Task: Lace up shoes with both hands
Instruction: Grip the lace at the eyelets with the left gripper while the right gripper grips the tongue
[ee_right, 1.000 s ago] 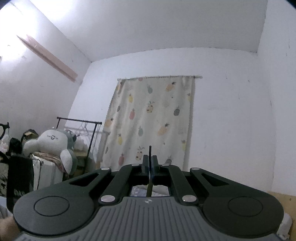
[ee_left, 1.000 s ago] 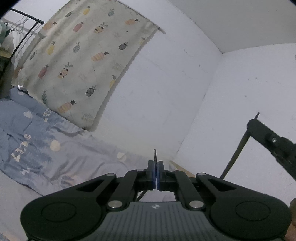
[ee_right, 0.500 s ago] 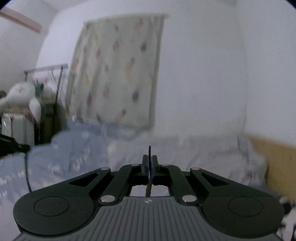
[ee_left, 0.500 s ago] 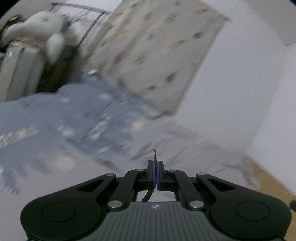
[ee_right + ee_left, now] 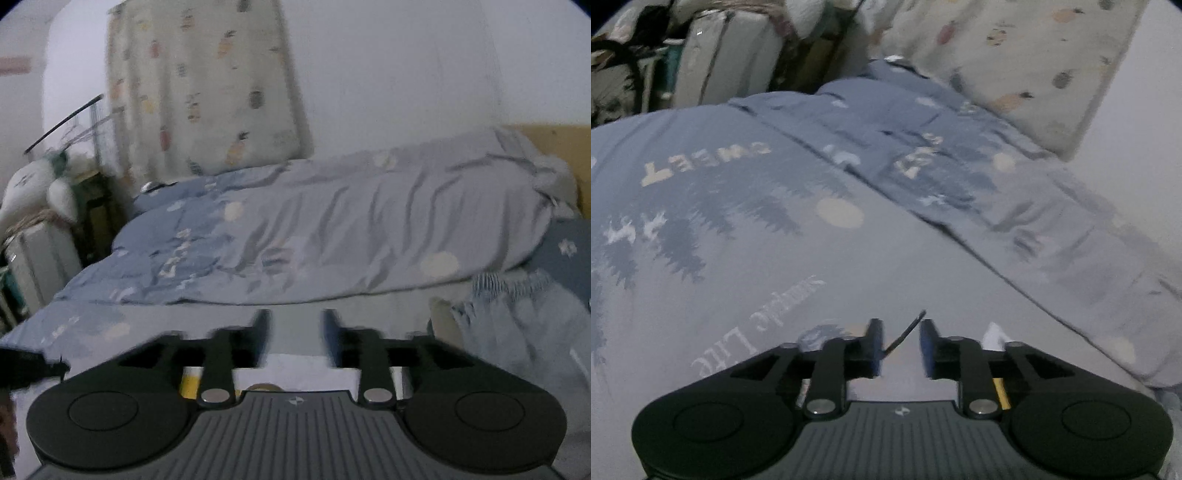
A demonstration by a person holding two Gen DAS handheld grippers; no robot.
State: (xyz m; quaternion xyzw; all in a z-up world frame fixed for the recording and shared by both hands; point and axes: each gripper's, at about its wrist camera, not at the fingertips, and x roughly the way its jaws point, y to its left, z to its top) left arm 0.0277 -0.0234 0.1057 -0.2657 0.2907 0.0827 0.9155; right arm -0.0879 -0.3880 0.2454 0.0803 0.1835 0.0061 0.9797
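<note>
My left gripper (image 5: 901, 347) is opening, its blue-faced fingers (image 5: 876, 347) apart; a thin dark rod (image 5: 905, 334) leans across the gap from the left finger, touching nothing on the right, and I cannot tell what it is; no lace lies there. My right gripper (image 5: 293, 338) is opening too, with only air between its blurred fingers (image 5: 261, 338); both tools are released and empty.

The shoe itself I cannot find in either view. What I do see, low behind my right gripper, is a white patch (image 5: 306, 367) with a yellow bit (image 5: 190, 384) to its left and a small round brass-like thing (image 5: 263, 387); the left view shows a white corner (image 5: 993, 336) and a yellow strip (image 5: 1001, 393) on its right side; I judge the work lies below and between the two tools, close under both, so neither hand is clearly nearer. Its long axis I cannot tell.

Beyond lies a bed: a soft, wrinkled blue quilt (image 5: 332, 236) printed with pale dots and letters, a smoother sheet (image 5: 738, 258) beneath my left tool, a fringed knitted cloth (image 5: 517, 314) at right; a pineapple-print curtain (image 5: 207, 81) hangs against the matt white wall (image 5: 406, 66); a plush toy (image 5: 33, 188) sits at left.
</note>
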